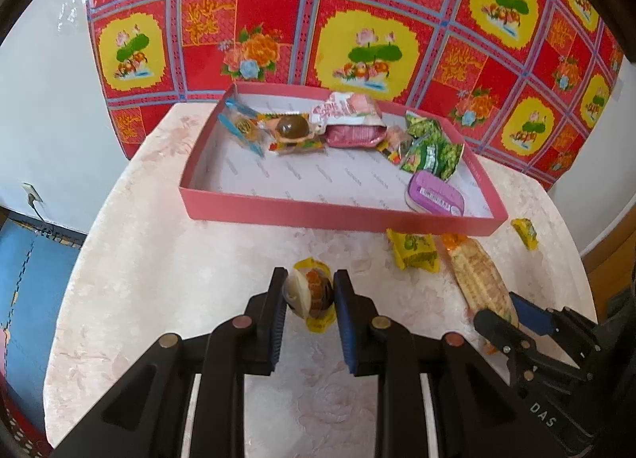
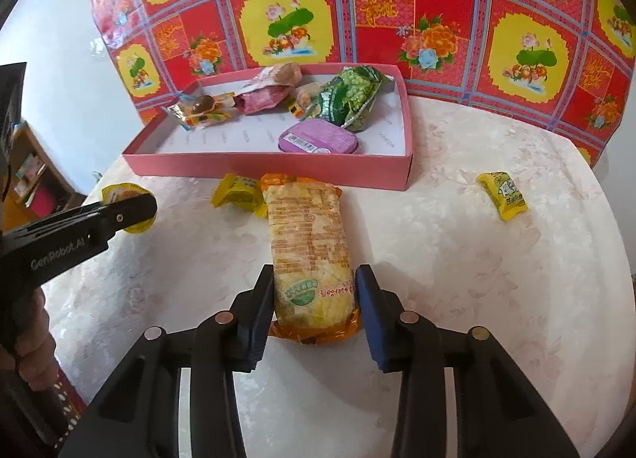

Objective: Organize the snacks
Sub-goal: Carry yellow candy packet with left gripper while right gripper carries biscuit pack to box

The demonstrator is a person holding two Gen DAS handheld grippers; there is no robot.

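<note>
The left gripper [image 1: 310, 295] is clenched on a small yellow snack cup [image 1: 312, 293], at six o'clock from the pink box [image 1: 338, 215]. Toward three o'clock, the right gripper [image 2: 314, 295] straddles the near end of a long cracker pack [image 2: 308, 243] lying on the table [image 2: 457, 259]; whether its fingers press I cannot tell. Two yellow candies [image 2: 503, 196] lie near the box.

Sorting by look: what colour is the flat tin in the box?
Purple or lilac, the tin bears a white barcode label; clearest in the right wrist view.
</note>
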